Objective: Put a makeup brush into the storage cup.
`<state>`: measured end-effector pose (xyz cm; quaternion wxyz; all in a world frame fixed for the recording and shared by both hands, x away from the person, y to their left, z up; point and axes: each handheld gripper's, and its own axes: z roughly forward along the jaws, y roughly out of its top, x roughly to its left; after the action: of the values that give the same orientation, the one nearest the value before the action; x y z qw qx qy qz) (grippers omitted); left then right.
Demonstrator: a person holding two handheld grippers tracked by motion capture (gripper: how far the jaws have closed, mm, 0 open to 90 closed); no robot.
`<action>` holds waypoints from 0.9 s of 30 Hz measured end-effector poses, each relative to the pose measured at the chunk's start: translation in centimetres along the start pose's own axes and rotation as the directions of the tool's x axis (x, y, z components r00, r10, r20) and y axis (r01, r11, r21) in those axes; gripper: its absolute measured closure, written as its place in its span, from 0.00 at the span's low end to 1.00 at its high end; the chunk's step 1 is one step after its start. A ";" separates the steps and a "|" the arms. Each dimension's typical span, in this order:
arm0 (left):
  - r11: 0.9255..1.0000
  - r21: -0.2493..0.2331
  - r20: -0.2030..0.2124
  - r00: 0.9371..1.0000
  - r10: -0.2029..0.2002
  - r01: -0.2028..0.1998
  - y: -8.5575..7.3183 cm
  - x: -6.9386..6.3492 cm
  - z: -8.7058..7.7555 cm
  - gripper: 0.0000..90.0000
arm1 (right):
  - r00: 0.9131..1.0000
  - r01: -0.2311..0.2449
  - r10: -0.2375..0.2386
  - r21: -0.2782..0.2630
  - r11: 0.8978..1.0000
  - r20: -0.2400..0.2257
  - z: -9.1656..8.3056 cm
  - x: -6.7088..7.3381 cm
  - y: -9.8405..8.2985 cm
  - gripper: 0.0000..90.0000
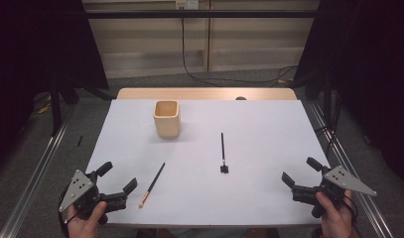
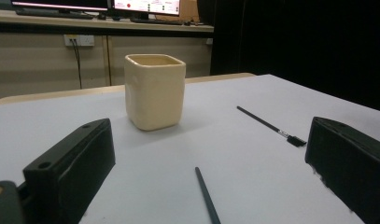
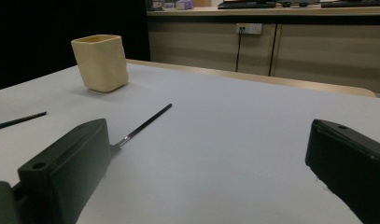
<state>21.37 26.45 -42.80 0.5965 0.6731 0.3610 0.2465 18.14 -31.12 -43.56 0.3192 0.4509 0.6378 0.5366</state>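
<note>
A cream square cup (image 1: 167, 118) (image 2: 154, 91) (image 3: 100, 62) stands upright toward the back left of the white table (image 1: 249, 129). A dark-handled brush with an orange tip (image 1: 152, 185) (image 2: 207, 196) lies at the front left. A black brush with a square head (image 1: 222, 152) (image 2: 270, 126) (image 3: 142, 125) lies near the middle. My left gripper (image 1: 117, 177) hovers at the front left corner, open and holding nothing. My right gripper (image 1: 301, 170) is at the front right corner, likewise open with nothing between its fingers.
Beyond the white top runs the table's wooden far edge (image 1: 204, 93). Metal rails (image 1: 35, 173) flank both sides. Black curtains (image 1: 35, 44) hang left and right. A cable (image 1: 189, 64) trails across the floor at the back.
</note>
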 end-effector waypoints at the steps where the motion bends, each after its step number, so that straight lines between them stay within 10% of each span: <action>1: 1.000 0.000 0.000 1.000 0.000 0.000 0.0 0.0 0.0 0.01 | 1.000 0.000 0.000 0.000 1.000 0.000 0.0 0.0 0.0 0.00; 27: 0.999 0.035 0.035 0.999 0.005 -0.007 1.3 -0.1 2.0 0.01 | 1.000 0.006 -0.006 0.008 1.000 -0.002 -0.2 0.1 0.0 0.00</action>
<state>23.06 25.05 -41.85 0.5900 0.6889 0.3527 0.2300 17.89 -31.16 -43.53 0.3185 0.4498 0.6418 0.5333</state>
